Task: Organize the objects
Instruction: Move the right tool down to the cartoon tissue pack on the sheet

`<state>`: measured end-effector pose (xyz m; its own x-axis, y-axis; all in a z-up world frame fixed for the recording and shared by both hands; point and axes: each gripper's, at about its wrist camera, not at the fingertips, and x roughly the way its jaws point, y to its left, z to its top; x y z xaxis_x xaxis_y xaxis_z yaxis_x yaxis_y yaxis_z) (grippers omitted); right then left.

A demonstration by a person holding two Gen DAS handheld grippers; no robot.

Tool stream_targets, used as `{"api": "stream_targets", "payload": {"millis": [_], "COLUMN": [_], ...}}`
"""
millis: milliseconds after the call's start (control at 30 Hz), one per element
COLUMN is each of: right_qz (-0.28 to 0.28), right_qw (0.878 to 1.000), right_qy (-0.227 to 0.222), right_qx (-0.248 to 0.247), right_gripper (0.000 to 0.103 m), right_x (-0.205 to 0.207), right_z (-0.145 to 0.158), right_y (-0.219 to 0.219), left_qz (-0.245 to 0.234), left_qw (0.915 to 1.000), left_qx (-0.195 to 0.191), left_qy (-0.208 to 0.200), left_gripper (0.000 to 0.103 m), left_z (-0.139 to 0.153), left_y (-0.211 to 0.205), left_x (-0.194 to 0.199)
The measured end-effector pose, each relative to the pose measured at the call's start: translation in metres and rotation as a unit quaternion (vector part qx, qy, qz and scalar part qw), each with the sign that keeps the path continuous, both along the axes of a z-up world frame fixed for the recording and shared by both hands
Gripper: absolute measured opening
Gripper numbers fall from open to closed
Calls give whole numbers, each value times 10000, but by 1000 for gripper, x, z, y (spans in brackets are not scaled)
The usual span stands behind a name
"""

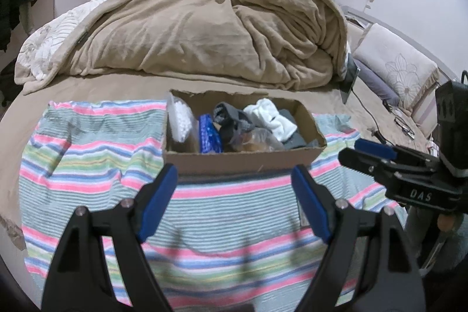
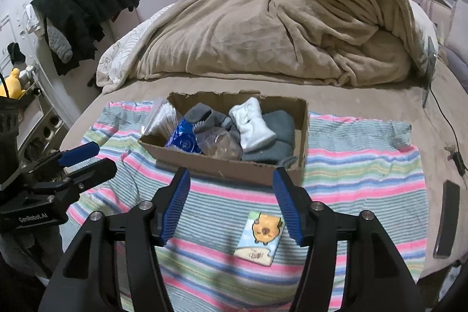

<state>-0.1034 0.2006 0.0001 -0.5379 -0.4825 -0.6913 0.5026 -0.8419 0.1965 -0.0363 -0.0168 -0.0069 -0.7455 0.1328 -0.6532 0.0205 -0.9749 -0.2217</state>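
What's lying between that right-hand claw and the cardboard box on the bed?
Only the striped towel lies between the right gripper and the cardboard box, as the right wrist view shows. The cartoon packet lies nearer, under the open jaws.

My two hand-held grippers, black frames with blue pads.
Left hand-held gripper (image 1: 235,203) shows silver screws; right hand-held gripper (image 2: 231,203) has ribbed pads; side lettering reads "DAS" and "GenRobot.AI".

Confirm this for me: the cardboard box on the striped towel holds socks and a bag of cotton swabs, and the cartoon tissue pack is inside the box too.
One detail is wrong. The cartoon tissue pack is not in the cardboard box; it lies on the striped towel in front of the box, as the right wrist view shows. The socks and the bag of cotton swabs are in the box.
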Motion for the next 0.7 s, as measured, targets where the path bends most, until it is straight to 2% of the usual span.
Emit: {"api": "stream_targets", "payload": {"millis": [433, 700], "right_qz": [-24, -101], "right_qw": [10000, 9996], "right_qy": [-9, -261], "right_qx": [-9, 75], "right_gripper": [65, 65], "right_x": [28, 33], "right_z": [-5, -31], "right_y": [9, 17], "left_qz": [76, 86], "left_qw": [9999, 9998], "left_qx": [-129, -123], "left_qy": [49, -98], "left_gripper": [82, 82], "left_z": [-4, -22], "left_y": [10, 13], "left_x": [33, 39]}}
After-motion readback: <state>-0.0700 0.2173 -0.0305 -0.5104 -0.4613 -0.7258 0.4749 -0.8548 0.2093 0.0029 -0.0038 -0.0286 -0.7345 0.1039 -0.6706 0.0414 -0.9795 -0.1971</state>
